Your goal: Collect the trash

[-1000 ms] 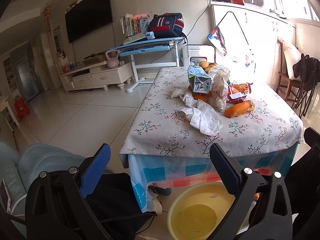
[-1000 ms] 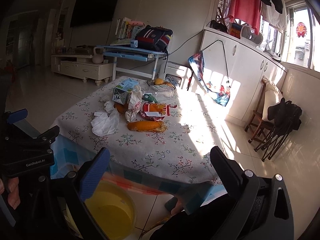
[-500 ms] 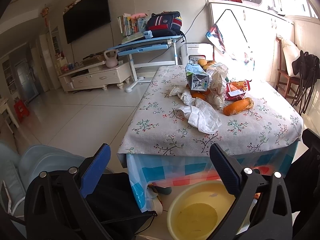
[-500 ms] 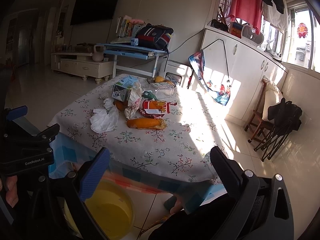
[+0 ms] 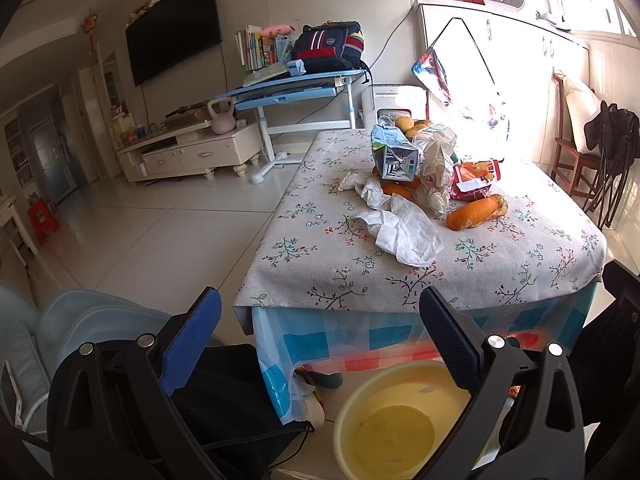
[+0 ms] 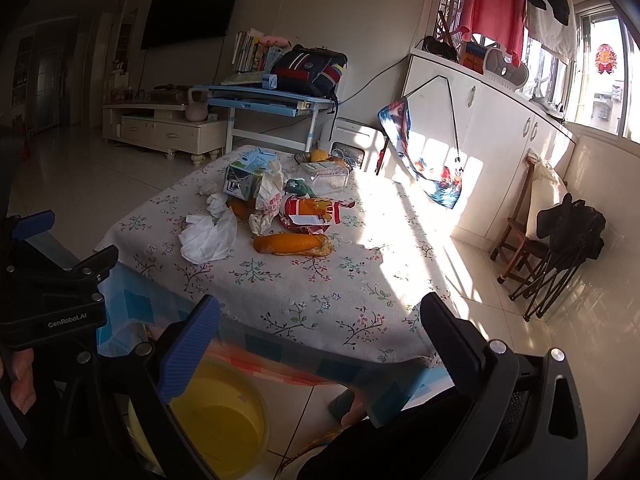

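Trash lies heaped on the floral tablecloth (image 5: 340, 276): a crumpled white tissue (image 5: 404, 228), a milk carton (image 5: 394, 156), an orange peel (image 5: 474, 212), a red snack wrapper (image 5: 472, 180) and a scrunched plastic bag (image 5: 434, 168). The right wrist view shows the same tissue (image 6: 210, 236), carton (image 6: 248, 174), peel (image 6: 294, 243) and wrapper (image 6: 314, 212). A yellow basin (image 5: 394, 424) sits on the floor below the table's near edge. My left gripper (image 5: 320, 336) hangs open above the basin. My right gripper (image 6: 320, 340) is open too, holding nothing.
A clear plastic box (image 6: 326, 172) and oranges (image 6: 318, 155) stand at the table's far end. A blue desk (image 5: 292, 84) with a backpack, a TV cabinet (image 5: 192, 152) and a kettlebell are behind. A wooden chair (image 6: 532, 216) with dark clothing stands right. The left gripper's body (image 6: 52, 292) is at left.
Both views have pulled slightly back from the table, so the trash pile sits a little farther. Both grippers stay open and empty.
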A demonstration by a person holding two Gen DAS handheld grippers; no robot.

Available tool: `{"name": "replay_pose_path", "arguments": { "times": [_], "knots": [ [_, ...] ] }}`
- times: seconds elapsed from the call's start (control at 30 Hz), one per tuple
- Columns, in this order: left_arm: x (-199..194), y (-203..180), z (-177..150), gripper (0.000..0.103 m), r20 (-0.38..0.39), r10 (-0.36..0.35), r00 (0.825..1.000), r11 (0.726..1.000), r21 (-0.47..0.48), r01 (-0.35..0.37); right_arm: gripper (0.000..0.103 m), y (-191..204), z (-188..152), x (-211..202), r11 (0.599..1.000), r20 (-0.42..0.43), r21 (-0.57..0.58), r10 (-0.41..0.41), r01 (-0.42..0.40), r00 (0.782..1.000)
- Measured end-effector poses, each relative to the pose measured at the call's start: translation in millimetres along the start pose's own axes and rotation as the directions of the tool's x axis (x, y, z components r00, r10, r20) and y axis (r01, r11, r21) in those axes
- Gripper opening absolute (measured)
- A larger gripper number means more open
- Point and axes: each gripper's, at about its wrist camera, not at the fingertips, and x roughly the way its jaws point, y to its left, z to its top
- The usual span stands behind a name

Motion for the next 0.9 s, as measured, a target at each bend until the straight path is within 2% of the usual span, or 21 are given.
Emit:
{"name": "replay_pose_path", "arguments": {
  "times": [0.43, 0.73, 0.9],
  "knots": [
    [2, -1, -2, 0.096, -0.004, -0.008, 1.000, 1.000, -0.007, 0.008, 0.096, -2, 0, 1, 1.000, -0.005, 0.007, 0.006, -0.006, 1.000],
    [-6, 16, 11, 0.096, 0.016, -0.087, 0.996, 0.993, -0.079, 0.088, 0.096, -13, 12, 6, 0.995, -0.021, 0.074, 0.068, -0.067, 0.997],
    [13, 20, 23, 0.096, -0.014, -0.112, 0.994, 0.990, -0.092, 0.111, 0.096, -11, 17, 27, 0.993, -0.066, 0.059, 0.110, -0.106, 0.992]
  ]
}}
